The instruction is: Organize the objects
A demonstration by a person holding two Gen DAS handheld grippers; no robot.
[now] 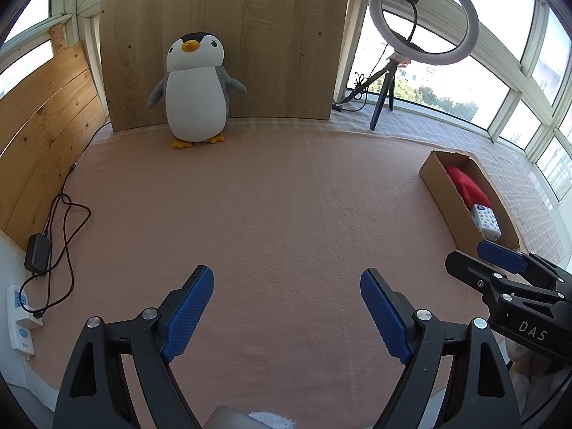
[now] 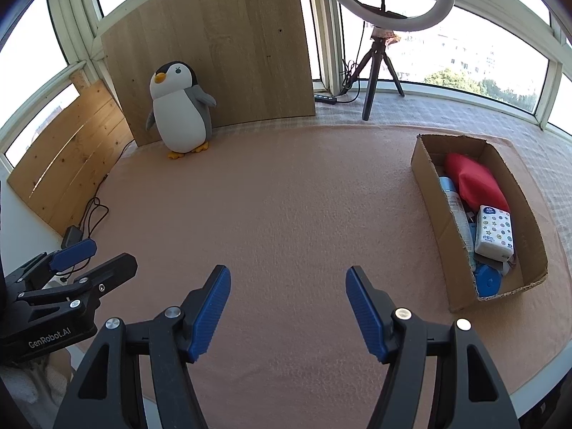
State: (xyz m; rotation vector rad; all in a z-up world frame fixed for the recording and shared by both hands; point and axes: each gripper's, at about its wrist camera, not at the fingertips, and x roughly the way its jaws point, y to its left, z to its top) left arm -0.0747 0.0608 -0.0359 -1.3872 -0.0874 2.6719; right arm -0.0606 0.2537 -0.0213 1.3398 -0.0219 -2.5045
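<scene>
Home sunroom filming setup: windows (image 2: pixel 482 64), ring light (image 1: pixel 423 16), plush penguin (image 1: pixel 196 89)

- The cloth (image 2: pixel 286 214) over the table is plain salmon pink.
- The toy penguin (image 1: pixel 196 87) is grey and white, with a black cap and an orange beak and feet.
- The box (image 2: pixel 529 214) is brown cardboard.
- Inside it, a bag (image 2: pixel 475 182) is bright red.
- A tissue pack (image 2: pixel 495 230) is white, dotted with small stars and coloured circles.
- A round thing (image 2: pixel 488 280), perhaps a lid, is blue.
- Both grippers, left (image 1: pixel 286 316) and right (image 2: pixel 287 312), are black, with ribbed blue pads (image 2: pixel 211 311).
- The back board (image 1: pixel 228 35) is pale wood grain.
</scene>
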